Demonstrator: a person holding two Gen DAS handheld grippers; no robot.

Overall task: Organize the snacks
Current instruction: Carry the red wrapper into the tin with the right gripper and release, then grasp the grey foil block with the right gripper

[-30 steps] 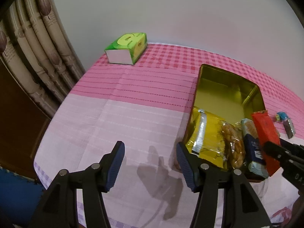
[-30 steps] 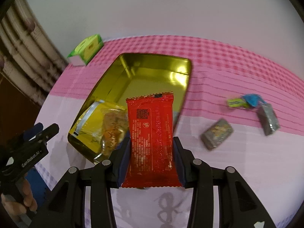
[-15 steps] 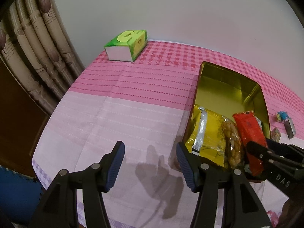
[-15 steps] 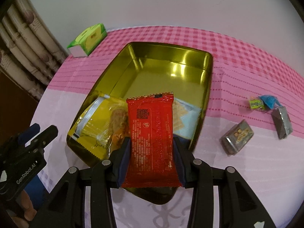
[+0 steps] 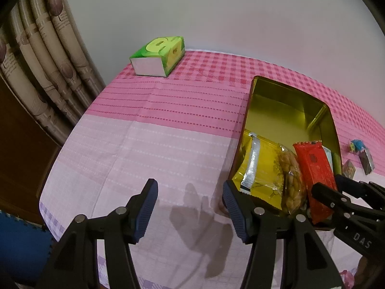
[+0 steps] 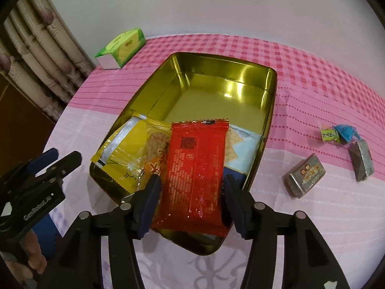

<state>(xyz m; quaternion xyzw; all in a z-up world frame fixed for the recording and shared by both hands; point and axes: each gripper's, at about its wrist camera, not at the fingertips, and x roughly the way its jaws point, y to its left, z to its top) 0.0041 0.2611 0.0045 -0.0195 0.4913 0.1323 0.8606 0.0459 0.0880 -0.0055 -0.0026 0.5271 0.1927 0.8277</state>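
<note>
Jaws on the right gripper (image 6: 191, 193) had just been opening, and you could see it: a second before they pinched the red packet (image 6: 196, 175) tight, and now both blue pads stood off its edges with a sliver of gap on each side, the packet lying between them but no longer squeezed. Earlier that packet hung over the near rim with much of it outside the tin; now it lay inside the gold tin (image 6: 270, 96), its near end over the near rim, on top of the other snacks. Over on the left, nothing had changed: the left gripper (image 5: 190, 208) hovered above the pink checked cloth (image 5: 149, 144) beside the tin, jaws spread with nothing between them, same as a second ago. Inside the tin, the near half was crowded: a yellow packet (image 6: 122, 159) against the left wall, a clear bag of golden biscuits (image 6: 156, 149) next to it, the red packet over the middle, and a pale blue cracker pack (image 6: 243, 149) peeking out on the right. The far half of the tin showed bare gold. Outside it, to the right on the cloth, lay a grey wrapped block (image 6: 304, 178), a second dark one (image 6: 362, 160), and two small sweets, green (image 6: 328, 133) and blue (image 6: 345, 131). A green tissue box (image 6: 121, 48) sat at the far corner.
</note>
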